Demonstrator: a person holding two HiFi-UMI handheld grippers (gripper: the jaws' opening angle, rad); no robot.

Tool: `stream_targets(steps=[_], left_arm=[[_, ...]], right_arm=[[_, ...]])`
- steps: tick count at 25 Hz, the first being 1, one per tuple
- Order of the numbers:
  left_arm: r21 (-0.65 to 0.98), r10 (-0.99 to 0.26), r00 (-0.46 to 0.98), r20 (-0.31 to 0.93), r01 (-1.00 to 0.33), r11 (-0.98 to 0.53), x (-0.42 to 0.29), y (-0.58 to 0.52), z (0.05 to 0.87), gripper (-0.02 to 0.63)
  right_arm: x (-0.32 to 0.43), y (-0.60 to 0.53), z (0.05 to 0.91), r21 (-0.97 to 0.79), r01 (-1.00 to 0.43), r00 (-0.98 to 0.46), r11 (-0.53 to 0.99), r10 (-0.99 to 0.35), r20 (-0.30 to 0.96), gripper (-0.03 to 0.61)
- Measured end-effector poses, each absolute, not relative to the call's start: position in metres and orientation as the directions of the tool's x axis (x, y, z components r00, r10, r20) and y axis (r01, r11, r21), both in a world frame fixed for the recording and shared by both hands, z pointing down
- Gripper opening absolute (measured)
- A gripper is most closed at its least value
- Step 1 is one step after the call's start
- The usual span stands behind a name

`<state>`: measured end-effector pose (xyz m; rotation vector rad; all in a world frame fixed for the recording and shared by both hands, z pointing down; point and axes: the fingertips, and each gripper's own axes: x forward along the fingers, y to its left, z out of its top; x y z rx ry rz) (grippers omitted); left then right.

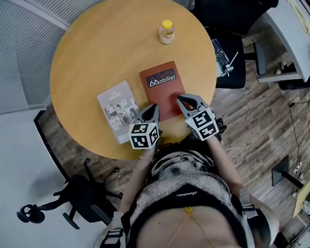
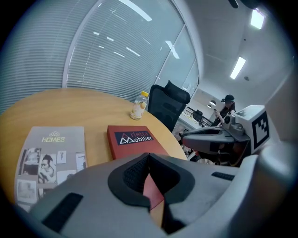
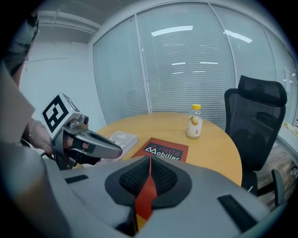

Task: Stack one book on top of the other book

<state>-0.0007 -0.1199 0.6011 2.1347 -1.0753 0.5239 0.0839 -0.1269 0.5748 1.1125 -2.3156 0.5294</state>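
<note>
Left gripper [image 1: 153, 110] and right gripper [image 1: 182, 100] side by side, nose-down, jaws fully together.

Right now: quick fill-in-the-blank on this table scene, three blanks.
The red book and grey book lie side by side, not yet ____.
The bottle has a ____ cap.
The left gripper and right gripper both have jaws ____.
Missing words: stacked; yellow; shut.

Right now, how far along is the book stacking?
Done: nothing; the red book and grey book lie flat side by side on the table, apart. In hand: nothing; left gripper and right gripper are both shut and empty, tips over the red book's near edge. Remaining: grip one book, lay it on the other.
</note>
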Motion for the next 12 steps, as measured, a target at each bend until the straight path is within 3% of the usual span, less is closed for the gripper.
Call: stream_targets(steps=[12], left_arm=[[0.442, -0.504, 0.588, 0.632, -0.808, -0.390, -0.005, -0.122, 0.613, 0.021]], right_arm=[[0.084, -0.129, 0.600, -0.214, -0.804, -0.541, 0.555, -0.533, 0.651, 0.026]])
